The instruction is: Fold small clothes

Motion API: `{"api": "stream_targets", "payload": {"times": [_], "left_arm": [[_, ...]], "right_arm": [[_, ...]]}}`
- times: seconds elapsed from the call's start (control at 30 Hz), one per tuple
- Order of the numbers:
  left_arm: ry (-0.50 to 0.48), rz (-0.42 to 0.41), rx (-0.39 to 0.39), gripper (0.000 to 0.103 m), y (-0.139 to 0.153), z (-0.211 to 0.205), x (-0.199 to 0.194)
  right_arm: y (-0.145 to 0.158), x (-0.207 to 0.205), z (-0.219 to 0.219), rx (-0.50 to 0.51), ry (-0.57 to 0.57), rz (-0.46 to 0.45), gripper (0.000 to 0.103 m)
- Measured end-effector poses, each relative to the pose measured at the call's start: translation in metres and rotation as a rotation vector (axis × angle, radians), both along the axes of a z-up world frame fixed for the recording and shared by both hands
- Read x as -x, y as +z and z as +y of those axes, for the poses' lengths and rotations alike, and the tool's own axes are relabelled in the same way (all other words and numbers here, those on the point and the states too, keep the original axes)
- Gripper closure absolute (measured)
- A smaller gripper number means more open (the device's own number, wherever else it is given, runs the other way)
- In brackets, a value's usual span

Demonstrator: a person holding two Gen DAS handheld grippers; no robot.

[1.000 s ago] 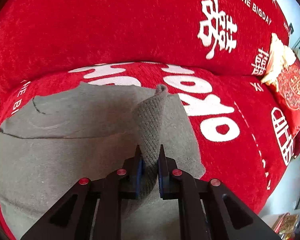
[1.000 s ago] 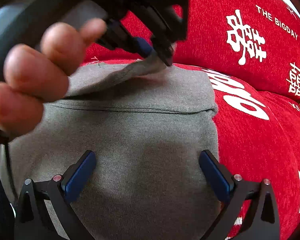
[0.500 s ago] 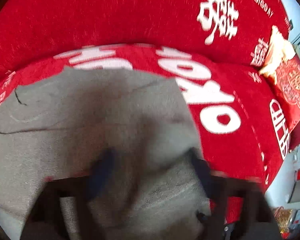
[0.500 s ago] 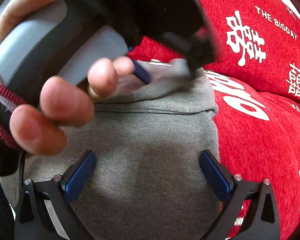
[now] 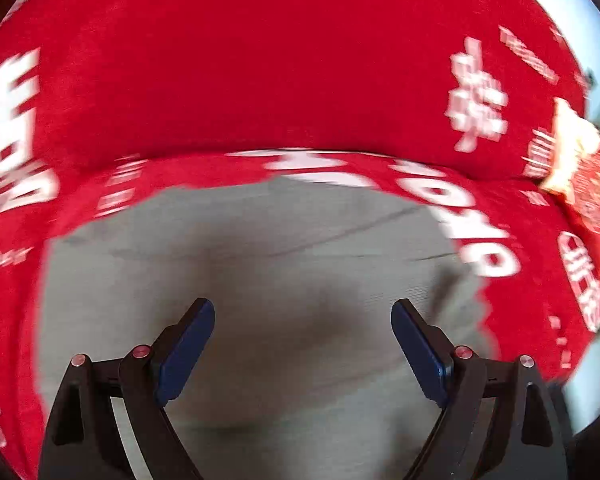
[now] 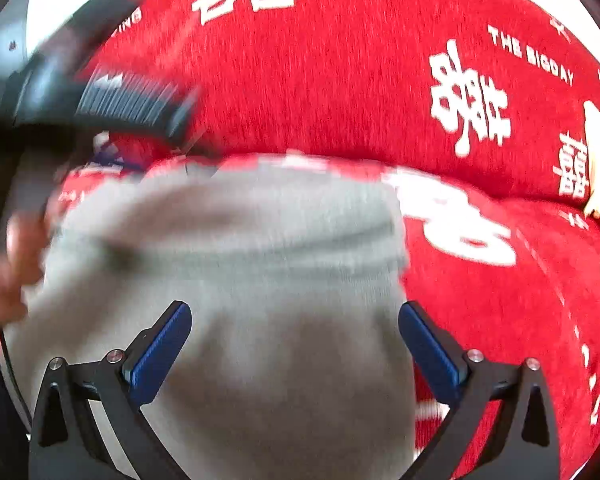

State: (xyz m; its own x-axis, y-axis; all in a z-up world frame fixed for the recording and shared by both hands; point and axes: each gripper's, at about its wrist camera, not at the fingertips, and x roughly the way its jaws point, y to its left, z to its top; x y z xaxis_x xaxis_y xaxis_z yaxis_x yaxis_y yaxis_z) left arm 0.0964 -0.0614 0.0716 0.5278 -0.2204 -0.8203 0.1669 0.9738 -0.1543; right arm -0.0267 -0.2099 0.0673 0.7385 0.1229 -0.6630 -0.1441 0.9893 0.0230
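Observation:
A grey knitted garment (image 5: 284,264) lies flat on a red sofa seat, with folds showing across its far part. My left gripper (image 5: 303,312) hovers above it, open wide, with nothing between its blue pads (image 5: 186,344). In the right wrist view the same grey garment (image 6: 236,264) fills the lower middle. My right gripper (image 6: 294,316) is open over it, holding nothing. The body of the left gripper tool (image 6: 100,92) and a person's hand (image 6: 8,264) show blurred at the left edge of that view.
The red sofa cover (image 5: 284,64) with white lettering rises behind as a backrest. A red and gold cushion (image 5: 588,184) sits at the far right of the seat. The sofa's front edge and pale floor show at the lower right.
The left gripper let go of the grey sleeve fold it held, opened wide and swung away to the left. The right gripper stayed open and rose a little.

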Motion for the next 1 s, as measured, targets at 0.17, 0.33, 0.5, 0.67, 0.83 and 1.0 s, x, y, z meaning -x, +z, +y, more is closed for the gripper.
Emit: {"api": "stream_targets", "payload": {"times": [0.17, 0.33, 0.5, 0.67, 0.83, 1.0], "left_arm": [[0.222, 0.056, 0.061, 0.012, -0.022, 0.090, 0.014], [0.297, 0.084, 0.097, 0.012, -0.038, 0.122, 0.018], [0.231, 0.085, -0.022, 0.012, -0.055, 0.100, 0.020], [0.166, 0.015, -0.133, 0.012, -0.056, 0.082, 0.039], [0.160, -0.027, -0.069, 0.012, -0.036, 0.086, 0.042], [0.180, 0.007, -0.141, 0.012, -0.045, 0.082, 0.026]], "right_arm": [[0.013, -0.051, 0.043, -0.004, 0.078, 0.028, 0.000], [-0.007, -0.096, 0.078, 0.007, 0.117, 0.126, 0.000], [-0.033, -0.094, 0.039, 0.024, -0.005, 0.236, 0.001], [-0.026, -0.063, -0.012, -0.022, -0.039, 0.199, 0.001], [-0.012, -0.050, -0.027, -0.068, -0.171, 0.183, 0.001], [0.006, -0.062, 0.023, -0.064, -0.036, 0.131, 0.000]]}}
